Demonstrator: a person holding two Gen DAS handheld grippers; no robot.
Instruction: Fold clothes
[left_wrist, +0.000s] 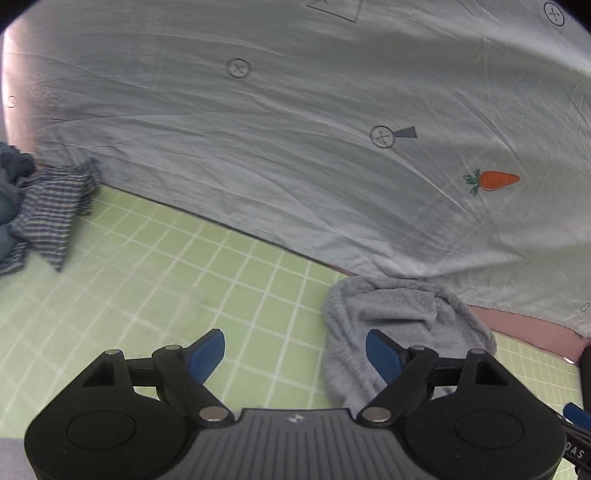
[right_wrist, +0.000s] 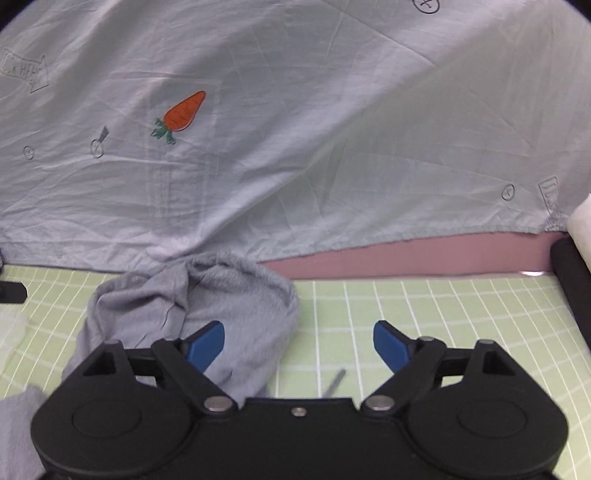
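A crumpled grey garment (left_wrist: 399, 325) lies on the green gridded mat (left_wrist: 184, 266), close to the mat's far edge. In the left wrist view my left gripper (left_wrist: 295, 356) is open above the mat, and its right blue pad (left_wrist: 382, 354) overlaps the garment's left side. From the right wrist the same grey garment (right_wrist: 207, 306) sits at lower left. My right gripper (right_wrist: 298, 347) is open too; its left pad (right_wrist: 205, 345) is over the garment and its right pad (right_wrist: 391, 347) over bare mat (right_wrist: 461, 306). Neither gripper holds anything.
A pale sheet (left_wrist: 295, 129) printed with a carrot (left_wrist: 493, 181) hangs behind the mat. A heap of striped and blue clothes (left_wrist: 44, 210) lies at far left. A pink strip (right_wrist: 406, 258) borders the mat. A dark bar (right_wrist: 570, 291) stands at right, and a small grey stick (right_wrist: 334, 382) lies on the mat.
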